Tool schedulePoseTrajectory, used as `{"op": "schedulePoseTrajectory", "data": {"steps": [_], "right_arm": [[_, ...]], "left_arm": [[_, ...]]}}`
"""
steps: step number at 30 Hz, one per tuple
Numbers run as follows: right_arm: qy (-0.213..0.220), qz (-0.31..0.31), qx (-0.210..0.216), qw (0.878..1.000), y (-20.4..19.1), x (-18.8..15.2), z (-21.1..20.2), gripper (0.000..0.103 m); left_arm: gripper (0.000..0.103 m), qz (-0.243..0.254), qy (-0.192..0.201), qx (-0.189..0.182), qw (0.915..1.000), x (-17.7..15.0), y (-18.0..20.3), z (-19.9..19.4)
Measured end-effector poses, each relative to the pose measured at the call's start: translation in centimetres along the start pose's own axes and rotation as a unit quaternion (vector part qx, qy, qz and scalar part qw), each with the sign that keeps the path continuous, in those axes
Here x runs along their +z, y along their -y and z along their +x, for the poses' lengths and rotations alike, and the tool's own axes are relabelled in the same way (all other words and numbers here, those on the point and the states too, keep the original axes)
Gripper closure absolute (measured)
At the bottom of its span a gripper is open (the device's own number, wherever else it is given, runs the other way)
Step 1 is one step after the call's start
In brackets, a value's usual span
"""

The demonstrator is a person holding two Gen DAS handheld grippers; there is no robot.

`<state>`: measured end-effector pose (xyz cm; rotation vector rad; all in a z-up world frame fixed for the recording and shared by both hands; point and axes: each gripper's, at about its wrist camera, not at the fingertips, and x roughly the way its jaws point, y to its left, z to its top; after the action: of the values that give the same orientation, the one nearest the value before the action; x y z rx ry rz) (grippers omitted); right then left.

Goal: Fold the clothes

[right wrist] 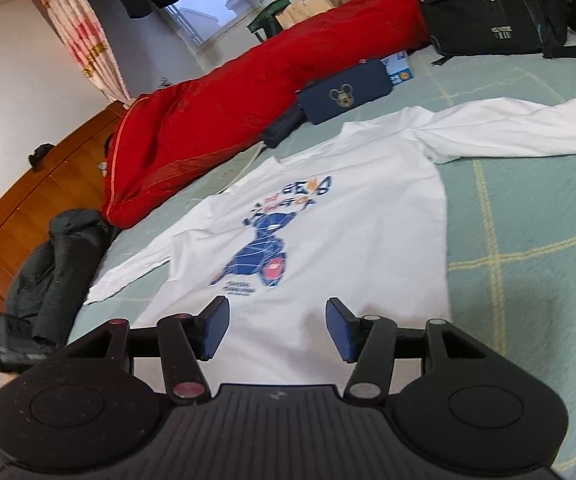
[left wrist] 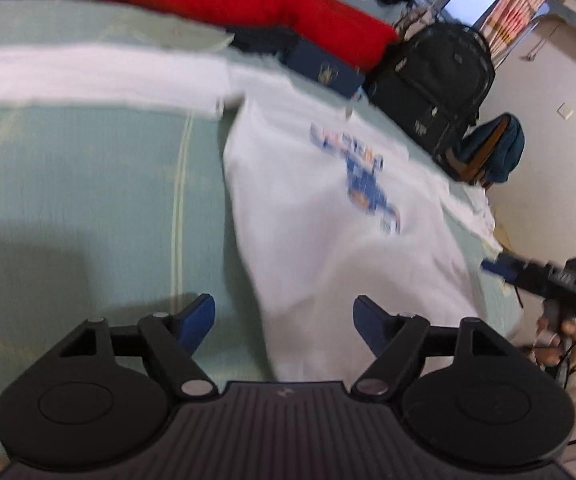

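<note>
A white long-sleeved shirt [right wrist: 328, 220] with a blue printed figure lies face up and spread flat on a pale green bedspread [right wrist: 528, 220]. Its sleeves stretch out to both sides. In the left wrist view the same shirt [left wrist: 328, 208] runs from the middle to the lower right, one sleeve [left wrist: 88, 76] reaching left. My left gripper [left wrist: 284, 318] stands open above the shirt's hem edge, nothing between its blue pads. My right gripper [right wrist: 278, 322] is open over the hem near the print, also empty. It also shows in the left wrist view as the right gripper [left wrist: 500, 266], at the shirt's far side, held by a hand.
A red quilt [right wrist: 248, 100] lies along the far side of the bed. A dark blue case [right wrist: 344, 96] with a mouse emblem sits by the shirt's collar. A black backpack [right wrist: 488, 4] stands at the back right. Dark clothing [right wrist: 56, 264] is piled at the left by a wooden board [right wrist: 28, 208].
</note>
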<state>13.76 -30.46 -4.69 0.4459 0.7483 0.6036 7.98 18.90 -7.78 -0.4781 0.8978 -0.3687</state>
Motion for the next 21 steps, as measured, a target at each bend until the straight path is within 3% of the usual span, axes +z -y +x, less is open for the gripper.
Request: {"op": "schedulePoseTrajectory", "data": {"steps": [5,9,12,15,16,19,21], "right_arm": [[0.010,-0.008,0.012,1.000,-1.8,-1.1,-1.5,0.039],[0.006,-0.014,0.009,1.000,-2.4,-2.0,-2.2,0.038],[0.002,-0.018,-0.002,1.000,-2.5,-2.5,-2.5,0.034],[-0.003,-0.019,-0.009,1.000,-2.2,-2.9,-2.6,0.028],[-0.006,-0.019,-0.012,1.000,-2.0,-2.9,-2.5,0.028],[-0.018,-0.022,-0.016,0.999,-1.8,-2.9,-1.8,0.027],[-0.024,-0.028,-0.018,0.999,-1.8,-3.0,-1.2,0.027]], "left_arm": [[0.025,0.002,0.020,-0.060,0.9980,0.0,0.1,1.2],[0.026,-0.014,0.004,-0.112,0.9937,0.2,0.3,2.7],[0.027,-0.027,0.000,-0.172,0.9848,-0.3,0.6,1.3],[0.027,-0.015,0.028,-0.198,0.9796,-0.4,0.9,-2.1],[0.025,-0.009,0.042,-0.197,0.9794,-0.4,1.0,-3.6],[0.024,0.014,0.086,-0.138,0.9866,0.2,1.3,-7.3],[0.024,0.039,0.106,-0.055,0.9921,0.8,2.0,-8.6]]}}
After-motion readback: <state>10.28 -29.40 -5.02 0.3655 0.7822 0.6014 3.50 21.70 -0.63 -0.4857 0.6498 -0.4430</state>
